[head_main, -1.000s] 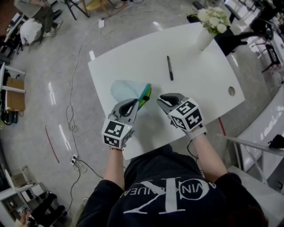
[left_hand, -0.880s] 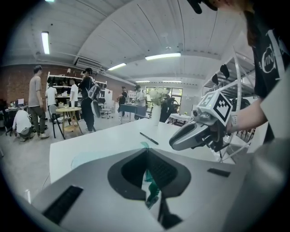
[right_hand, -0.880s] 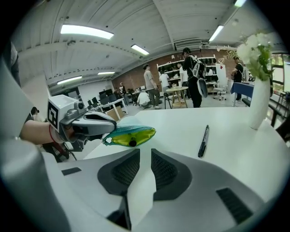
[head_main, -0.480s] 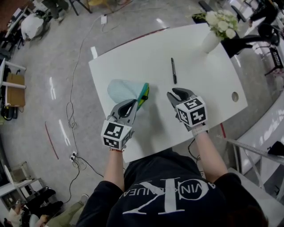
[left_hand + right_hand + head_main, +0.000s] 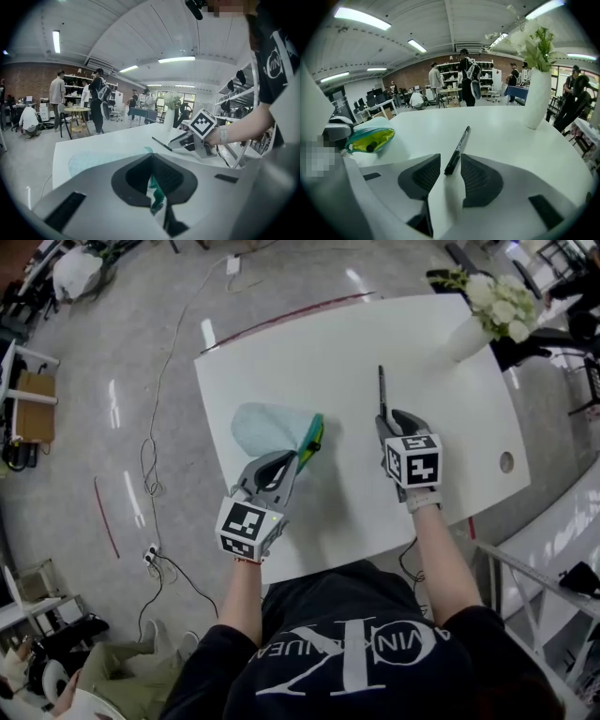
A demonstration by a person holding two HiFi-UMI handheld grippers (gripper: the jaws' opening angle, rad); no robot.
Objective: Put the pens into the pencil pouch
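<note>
- Left gripper (image 5: pixel 289 459) is clamping shut on the teal rim of the pencil pouch (image 5: pixel 264 427), keeping its yellow-lined mouth open toward the pen.
- Right gripper (image 5: pixel 394 418) jaws have just been opening wide. They are straddling the near end of the black pen (image 5: pixel 457 149), pads not pressing.
- That 1 pen is lying flat, right of the pouch and well apart. A dark round end is showing inside the pouch, likely another pen.
- Risk: the thin round pen could be rolling or skidding on the glossy top as the jaws close. An end-grip is letting it pivot and miss the mouth.
- Risk: the soft pouch, pinched at 1 spot, may be sagging shut.
- Glossy white table (image 5: pixel 281 352) is carrying a flower vase (image 5: pixel 461 336) far beyond the pen from the pouch.
- Open workshop: people (image 5: pixel 465 77) are standing around beyond the pouch, and cables (image 5: pixel 153 427) are trailing on the floor.
</note>
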